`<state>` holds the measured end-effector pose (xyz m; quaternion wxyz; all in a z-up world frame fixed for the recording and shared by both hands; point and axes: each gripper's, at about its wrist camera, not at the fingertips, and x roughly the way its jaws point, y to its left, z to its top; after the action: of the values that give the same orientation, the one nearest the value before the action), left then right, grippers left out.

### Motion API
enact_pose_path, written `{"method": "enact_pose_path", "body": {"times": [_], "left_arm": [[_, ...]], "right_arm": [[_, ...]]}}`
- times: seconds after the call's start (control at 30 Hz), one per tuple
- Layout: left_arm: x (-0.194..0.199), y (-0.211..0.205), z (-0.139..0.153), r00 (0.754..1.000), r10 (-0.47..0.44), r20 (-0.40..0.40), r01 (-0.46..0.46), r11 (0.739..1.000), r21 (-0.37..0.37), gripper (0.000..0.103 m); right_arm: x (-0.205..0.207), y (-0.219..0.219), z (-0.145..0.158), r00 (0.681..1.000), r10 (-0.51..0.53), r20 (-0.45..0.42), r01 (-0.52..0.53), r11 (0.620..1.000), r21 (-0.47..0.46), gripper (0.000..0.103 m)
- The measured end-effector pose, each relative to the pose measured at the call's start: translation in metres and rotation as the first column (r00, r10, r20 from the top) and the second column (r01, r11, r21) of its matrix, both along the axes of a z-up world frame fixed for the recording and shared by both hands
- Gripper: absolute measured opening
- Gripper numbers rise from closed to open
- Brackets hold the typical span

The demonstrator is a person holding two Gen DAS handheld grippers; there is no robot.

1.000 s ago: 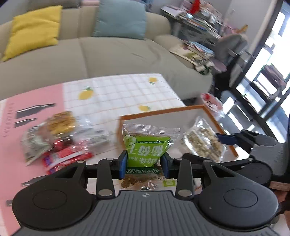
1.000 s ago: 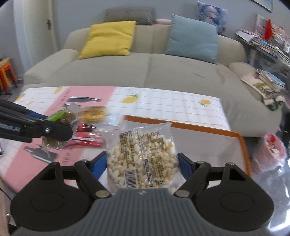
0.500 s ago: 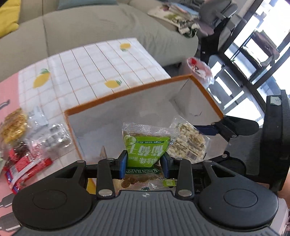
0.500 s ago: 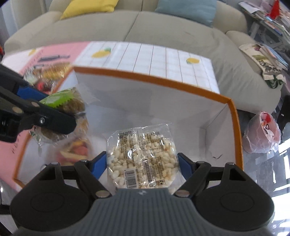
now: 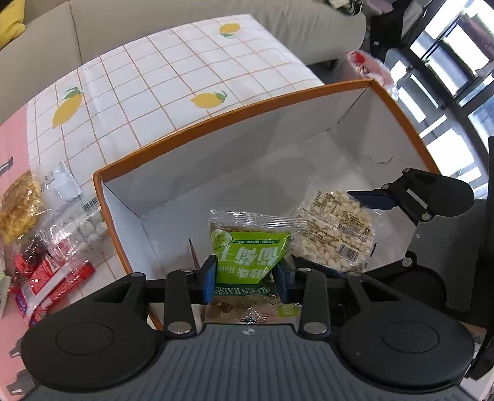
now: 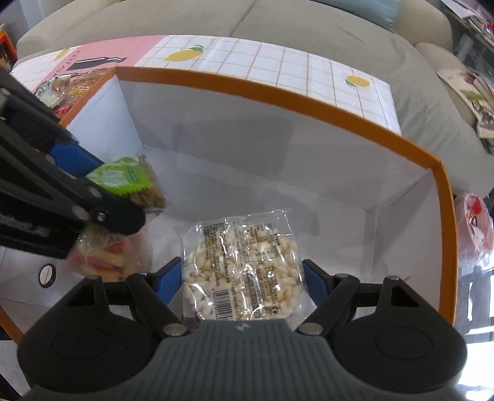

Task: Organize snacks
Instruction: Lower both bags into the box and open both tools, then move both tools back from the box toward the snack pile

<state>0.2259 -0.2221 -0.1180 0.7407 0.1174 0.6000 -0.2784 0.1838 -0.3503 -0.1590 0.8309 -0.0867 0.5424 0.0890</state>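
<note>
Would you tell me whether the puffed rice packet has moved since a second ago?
Yes: the puffed rice packet has gone forward and down, past the orange-rimmed box edge, inside.

Both wrist cameras look steeply down along their own fingers into the orange-rimmed box [image 5: 256,101], from close above its open top. The left view faces the box's far wall with the lemon-print tablecloth [image 5: 173,68] beyond (loose snack packets [image 5: 46,246] at its left edge); the right view looks in from alongside. Each catches the other gripper inside the box, and both share the sofa [image 6: 216,18].
</note>
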Motion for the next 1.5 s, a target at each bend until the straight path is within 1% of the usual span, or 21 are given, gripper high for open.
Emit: {"method": "enact_pose_path", "body": {"times": [0.17,0.23,0.33,0.43,0.5,0.53,0.57,0.6,0.63,0.67,0.83,0.93,1.0,1.07,1.13,1.23,1.33,1.43,1.5], "left_arm": [[-0.001,-0.007,0.002,1.0,-0.014,-0.006,0.014,0.999,0.043,0.043],[-0.002,-0.009,0.003,1.0,-0.025,0.0,0.025,0.998,0.056,0.045],[-0.004,-0.014,0.003,0.999,-0.048,0.003,0.048,0.996,0.073,0.052],[-0.001,-0.015,0.004,0.999,-0.046,0.0,0.046,0.997,0.067,0.061],[0.0,-0.014,0.008,0.999,-0.044,0.017,0.043,0.997,0.066,0.072],[0.0,-0.014,0.011,0.998,-0.048,0.029,0.046,0.997,0.062,0.074],[-0.001,-0.014,0.014,0.998,-0.053,0.041,0.051,0.997,0.055,0.077],[-0.001,-0.013,0.017,0.997,-0.055,0.048,0.053,0.998,0.047,0.08],[-0.001,-0.012,0.02,0.997,-0.055,0.054,0.053,0.998,0.04,0.081],[-0.002,-0.011,0.023,0.997,-0.056,0.059,0.054,0.998,0.033,0.083],[-0.011,-0.004,0.042,0.994,-0.049,0.096,0.05,0.999,-0.012,0.083],[-0.016,0.005,0.056,0.992,-0.028,0.125,0.034,0.998,-0.048,0.083],[-0.021,0.013,0.066,0.987,-0.007,0.16,0.019,0.997,-0.079,0.083],[-0.028,0.023,0.077,0.978,0.02,0.206,0.001,0.995,-0.102,0.083],[-0.034,0.033,0.088,0.965,0.044,0.26,-0.013,0.993,-0.119,0.083],[-0.044,0.051,0.102,0.94,0.081,0.331,-0.034,0.989,-0.146,0.083],[-0.053,0.073,0.112,0.918,0.121,0.377,-0.056,0.982,-0.181,0.083],[-0.062,0.097,0.118,0.884,0.172,0.435,-0.097,0.977,-0.191,0.083],[-0.071,0.114,0.118,0.85,0.2,0.487,-0.116,0.974,-0.197,0.081]], "right_arm": [[0.003,0.004,-0.003,0.999,0.019,-0.039,-0.019,1.0,-0.018,0.079],[0.004,0.004,-0.004,0.999,0.016,-0.048,-0.017,1.0,-0.021,0.079],[0.006,0.002,-0.004,0.998,0.003,-0.06,-0.004,1.0,-0.024,0.079],[0.008,0.003,-0.005,0.997,-0.003,-0.074,0.001,1.0,-0.022,0.079],[0.008,0.003,-0.004,0.996,-0.004,-0.084,0.002,1.0,-0.023,0.08],[0.008,0.004,-0.004,0.996,-0.003,-0.089,0.001,1.0,-0.026,0.08],[0.007,0.004,-0.004,0.995,-0.002,-0.095,-0.001,1.0,-0.029,0.084],[0.007,0.005,-0.003,0.995,0.0,-0.098,-0.003,0.999,-0.034,0.09],[0.006,0.005,-0.001,0.996,0.001,-0.094,-0.004,0.999,-0.039,0.092],[0.004,0.005,0.001,0.996,0.001,-0.088,-0.004,0.999,-0.044,0.092],[0.0,-0.001,0.013,0.996,-0.036,-0.087,0.03,0.998,-0.062,0.093],[-0.006,-0.005,0.025,0.995,-0.072,-0.071,0.069,0.997,-0.043,0.093],[-0.011,-0.007,0.035,0.993,-0.104,-0.049,0.103,0.994,-0.033,0.093],[-0.02,-0.007,0.047,0.989,-0.146,0.0,0.146,0.989,-0.027,0.093],[-0.031,-0.004,0.059,0.979,-0.193,0.063,0.194,0.981,-0.008,0.093],[-0.043,0.0,0.078,0.952,-0.26,0.162,0.258,0.966,0.037,0.093],[-0.059,0.012,0.092,0.918,-0.304,0.256,0.294,0.953,0.076,0.093],[-0.069,0.028,0.1,0.89,-0.333,0.312,0.306,0.943,0.132,0.093],[-0.075,0.041,0.104,0.876,-0.35,0.333,0.309,0.936,0.169,0.093]]}}
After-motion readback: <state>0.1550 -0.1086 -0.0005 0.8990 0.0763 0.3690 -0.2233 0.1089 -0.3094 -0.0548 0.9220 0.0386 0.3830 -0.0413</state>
